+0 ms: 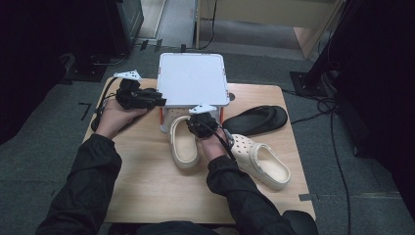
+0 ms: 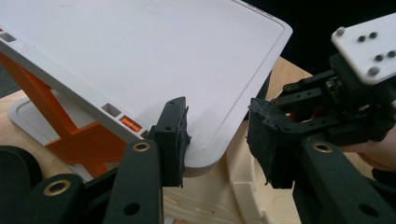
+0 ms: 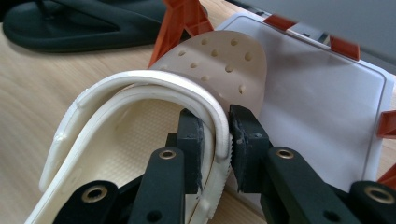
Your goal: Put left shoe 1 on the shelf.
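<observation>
right gripper view | R gripper (image 3: 215, 154) jaws clamp cream clog (image 3: 140, 116) rim, toe under shelf | L gripper (image 2: 217, 140) jaws open, clog part-hidden by rack (image 2: 140, 56)

A two-tier rack (image 1: 193, 78) stands at the table's (image 1: 147, 186) far edge. One clog (image 1: 183, 142) lies before it, toe on the rack's lower shelf (image 3: 317, 107). A second clog (image 1: 262, 164) lies to the right, nearer the person. A sandal (image 1: 257, 120) lies right of the rack, behind the second clog.
</observation>
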A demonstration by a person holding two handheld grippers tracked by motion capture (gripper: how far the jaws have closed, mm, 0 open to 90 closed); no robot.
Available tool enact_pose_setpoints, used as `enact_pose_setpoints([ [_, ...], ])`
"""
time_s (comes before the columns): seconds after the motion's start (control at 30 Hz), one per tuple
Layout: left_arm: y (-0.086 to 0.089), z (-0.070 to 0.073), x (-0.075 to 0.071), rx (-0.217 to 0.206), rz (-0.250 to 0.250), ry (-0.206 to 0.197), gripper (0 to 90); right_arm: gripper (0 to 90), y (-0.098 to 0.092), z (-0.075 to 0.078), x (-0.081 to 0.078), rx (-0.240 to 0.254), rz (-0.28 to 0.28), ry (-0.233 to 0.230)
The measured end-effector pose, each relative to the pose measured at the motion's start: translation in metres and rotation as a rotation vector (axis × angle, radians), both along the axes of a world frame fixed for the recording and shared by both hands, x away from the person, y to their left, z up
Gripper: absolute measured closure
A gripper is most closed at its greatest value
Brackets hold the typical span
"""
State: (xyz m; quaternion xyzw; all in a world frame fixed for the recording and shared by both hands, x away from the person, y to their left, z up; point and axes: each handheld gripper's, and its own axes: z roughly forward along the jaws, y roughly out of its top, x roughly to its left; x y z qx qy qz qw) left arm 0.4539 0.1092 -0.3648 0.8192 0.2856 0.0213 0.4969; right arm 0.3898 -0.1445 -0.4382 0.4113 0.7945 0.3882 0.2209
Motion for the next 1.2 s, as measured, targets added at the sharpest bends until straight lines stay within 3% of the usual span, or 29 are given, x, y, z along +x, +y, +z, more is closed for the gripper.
enact_pose_setpoints([
  [0.1,-0.001,0.000,0.000,0.001,-0.004,-0.001,58.1,74.8,0.002,-0.006,0.002,-0.017,-0.014,0.000],
  [0.2,-0.001,-0.001,0.000,-0.001,-0.003,-0.001,59.1,70.9,0.002,-0.008,0.001,0.009,-0.022,0.003],
  [0.33,-0.002,-0.001,0.000,0.003,0.000,-0.008,59.5,58.0,0.000,-0.011,-0.002,0.029,0.007,0.003],
  [0.5,-0.002,-0.001,0.000,0.003,0.002,-0.010,59.6,54.7,-0.011,-0.005,-0.011,0.048,0.031,0.017],
  [0.7,-0.002,-0.002,0.000,-0.004,0.013,-0.006,62.5,54.7,-0.026,0.000,-0.028,0.079,0.066,0.018],
  [0.9,-0.002,-0.002,0.000,0.002,0.017,-0.009,65.2,60.8,-0.038,0.003,-0.052,0.103,0.118,0.026],
  [1.0,-0.001,-0.003,0.000,-0.004,0.019,-0.006,67.4,65.6,-0.041,-0.002,-0.068,0.117,0.178,0.022],
  [1.2,-0.001,-0.004,0.000,-0.004,0.025,-0.014,69.6,70.8,-0.038,-0.017,-0.091,0.129,0.244,0.066],
])
